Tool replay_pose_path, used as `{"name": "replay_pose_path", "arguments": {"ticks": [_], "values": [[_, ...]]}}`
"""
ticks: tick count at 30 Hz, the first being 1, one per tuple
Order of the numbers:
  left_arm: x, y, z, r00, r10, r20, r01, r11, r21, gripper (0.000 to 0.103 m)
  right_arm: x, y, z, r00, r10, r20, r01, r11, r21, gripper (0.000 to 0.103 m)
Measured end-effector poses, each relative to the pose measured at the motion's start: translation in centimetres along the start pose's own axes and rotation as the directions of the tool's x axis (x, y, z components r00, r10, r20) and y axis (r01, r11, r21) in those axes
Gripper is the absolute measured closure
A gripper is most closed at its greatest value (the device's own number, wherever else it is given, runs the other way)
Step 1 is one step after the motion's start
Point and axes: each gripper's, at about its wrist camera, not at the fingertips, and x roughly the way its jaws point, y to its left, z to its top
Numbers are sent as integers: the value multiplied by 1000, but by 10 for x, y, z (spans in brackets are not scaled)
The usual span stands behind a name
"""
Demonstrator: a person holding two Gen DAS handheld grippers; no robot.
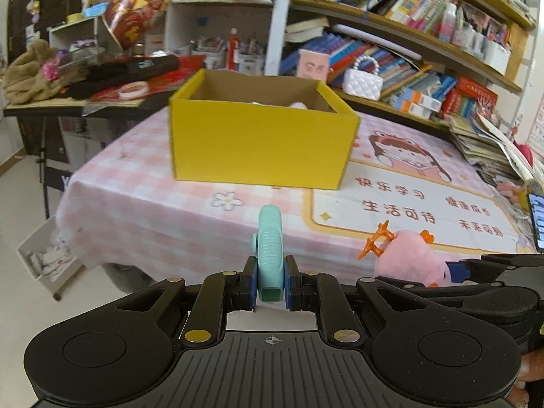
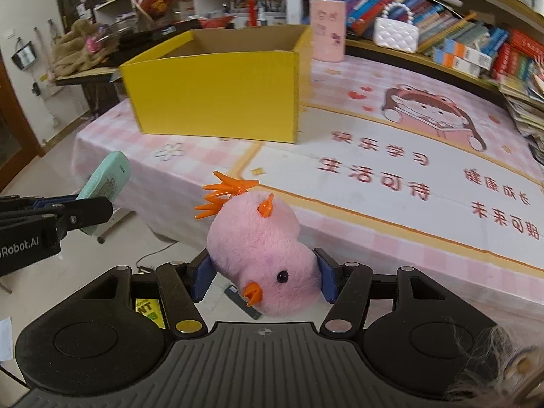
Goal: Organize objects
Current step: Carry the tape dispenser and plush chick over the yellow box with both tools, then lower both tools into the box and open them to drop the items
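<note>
**Both grippers loaded, yellow box straight ahead**

The left gripper (image 1: 270,280) is clenched on a slim mint-green device (image 1: 270,248), held edge-on with its long axis pointing up the frame toward the yellow cardboard box (image 1: 261,142). The right gripper (image 2: 265,277) is grasping a pink plush chick (image 2: 261,255) across its body, upside down, with the orange feet (image 2: 224,193) sticking toward the upper left of the frame and the beak toward the camera.

The box stands on the pink checked surface (image 1: 142,210), open side up. In the left wrist view it sits at centre frame, dead ahead of the mint device. In the right wrist view it lies in the upper left, so the chick would need to travel up and leftward to reach the opening. Judging by this, the left gripper is the better lined up with the box, and both held things hang near the edge of the surface, well apart from it.

Hard to make out: the box's inside is mostly hidden by its near wall, and only a pale pinkish shape shows above the rim in the left wrist view, too blurred to name. What the mint device is I cannot tell; a label on its side shows in the right wrist view but is unreadable
</note>
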Motion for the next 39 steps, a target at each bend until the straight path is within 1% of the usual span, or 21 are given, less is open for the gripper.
{"name": "replay_pose_path", "arguments": {"ticks": [6,10,12,15,19,21,25,29,35,39], "values": [[-8,17,6,999,22,37,-22,1000,-13,89,-3,17,8,1000,3,21,-3,1000,-20,46],[-6,27,21,997,30,77,-28,999,-22,89,-2,25,24,999,18,41,-17,999,-28,46],[-4,32,34,993,37,111,-34,999,-30,89,-2,28,37,997,26,67,-24,999,-25,46],[0,37,58,984,51,170,-46,998,-34,89,-1,31,63,991,39,128,-35,999,-32,46],[11,40,93,969,73,234,-66,997,-39,89,3,28,105,974,45,220,-37,998,-42,46],[17,41,105,964,76,254,-67,997,-46,89,9,25,126,967,40,253,-32,999,-34,46],[37,41,129,960,82,267,-71,996,-50,89,25,18,166,954,36,299,-29,999,-28,46],[62,38,148,959,94,266,-83,995,-51,89,42,14,192,948,41,316,-28,999,-45,45],[101,30,162,968,120,222,-115,993,-34,89,76,2,222,953,45,298,-35,999,-39,45],[125,27,166,974,136,180,-132,991,-29,89,100,-2,233,966,67,248,-51,996,-72,45]]}}
